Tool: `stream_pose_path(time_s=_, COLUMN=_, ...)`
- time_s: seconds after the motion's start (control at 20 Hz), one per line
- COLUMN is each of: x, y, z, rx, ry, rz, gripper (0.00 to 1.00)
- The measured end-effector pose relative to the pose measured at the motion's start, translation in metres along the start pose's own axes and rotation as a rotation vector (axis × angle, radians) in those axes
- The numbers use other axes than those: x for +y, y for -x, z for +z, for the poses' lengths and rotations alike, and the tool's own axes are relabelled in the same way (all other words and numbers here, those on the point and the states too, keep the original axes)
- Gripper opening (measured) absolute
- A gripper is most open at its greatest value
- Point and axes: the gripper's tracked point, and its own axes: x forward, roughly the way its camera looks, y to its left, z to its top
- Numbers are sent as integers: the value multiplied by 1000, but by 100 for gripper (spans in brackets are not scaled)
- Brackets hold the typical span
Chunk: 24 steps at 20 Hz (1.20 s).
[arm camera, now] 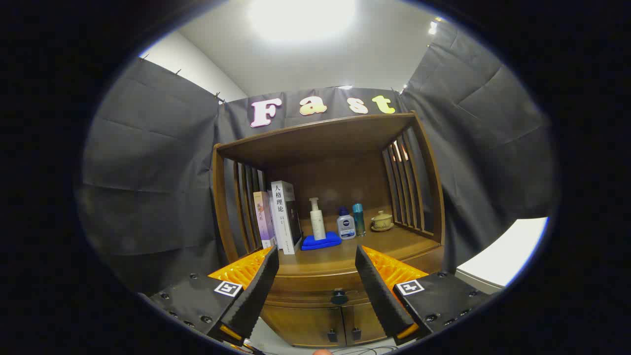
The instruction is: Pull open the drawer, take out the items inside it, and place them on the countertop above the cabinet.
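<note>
tool (316, 276) open, drawer knob (339, 296) between fingers

1. I'm looking into a staged booth, not a real home: black cloth (148, 172) hangs on all sides.
2. A wooden cabinet (320, 276) gives it a household look, its shelf carrying books (283, 217), toiletry bottles (346, 224) and a lidded cup (382, 220).

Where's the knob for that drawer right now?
In the gripper view, the drawer knob sits on the closed drawer front just below the countertop, between the open fingers of the hand-held gripper, above two cabinet doors.
</note>
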Motion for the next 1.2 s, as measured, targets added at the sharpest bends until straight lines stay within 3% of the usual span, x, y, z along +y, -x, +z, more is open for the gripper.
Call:
stream_pose_path(time_s=0.4, x=0, y=11, z=-45, rx=77, ry=57, rz=15, gripper=98)
stream_pose_path(time_s=1.2, x=18, y=6, z=-50, rx=79, ry=40, rz=77, gripper=98)
